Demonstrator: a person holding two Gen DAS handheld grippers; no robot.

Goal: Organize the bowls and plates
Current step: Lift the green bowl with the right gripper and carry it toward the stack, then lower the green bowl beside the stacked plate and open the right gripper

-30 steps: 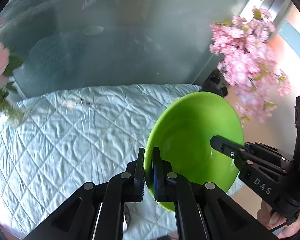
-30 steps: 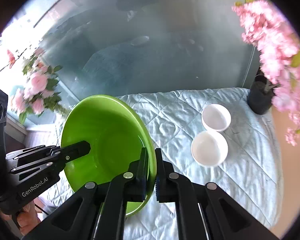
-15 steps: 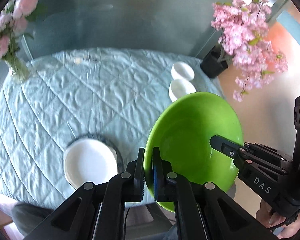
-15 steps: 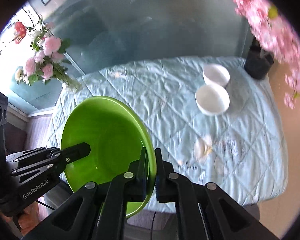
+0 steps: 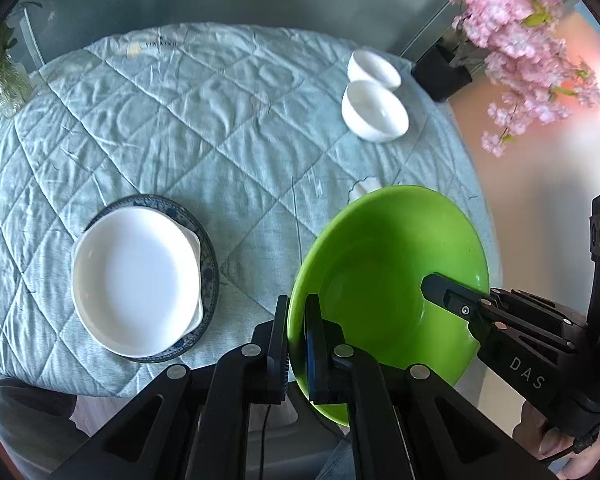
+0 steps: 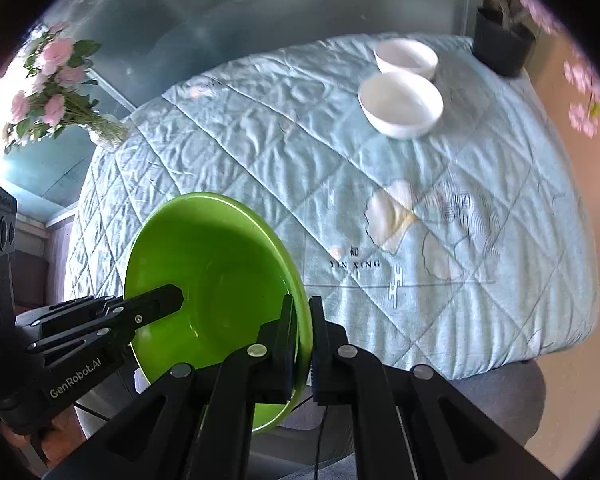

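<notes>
While both tools carry it: the green bowl (image 5: 384,280) hangs above the near edge of the worktop (image 5: 220,128), clear of the quilted cloth.
Left tool (image 5: 296,344): clenched on the bowl's left rim, one finger outside the wall and one inside.
Right tool (image 6: 300,344): clenched on the opposite rim in the same way; in the left wrist view it reaches in from the right side.
Bowl's attitude: round, so no long axis; its mouth is tipped towards the cameras rather than level, and the line between the two grips runs across it.
Deciding relation: the white dish (image 5: 136,276) sits on a blue-patterned plate (image 5: 210,264) ahead and to the left of the left tool, well apart from the bowl; the nearer white bowl (image 5: 374,111) and the farther white bowl (image 5: 374,70) stand touching or nearly so, far ahead of both tools and a little right.
Nearer hand: the left hand is closer to the dish stack; the right is closer to the two white bowls.
Pose: both tools point steeply down at the cloth, side by side, and a fingertip shows under the right tool's handle.
Likely need: a level bowl before set-down, with bare cloth directly ahead as the free spot.
</notes>
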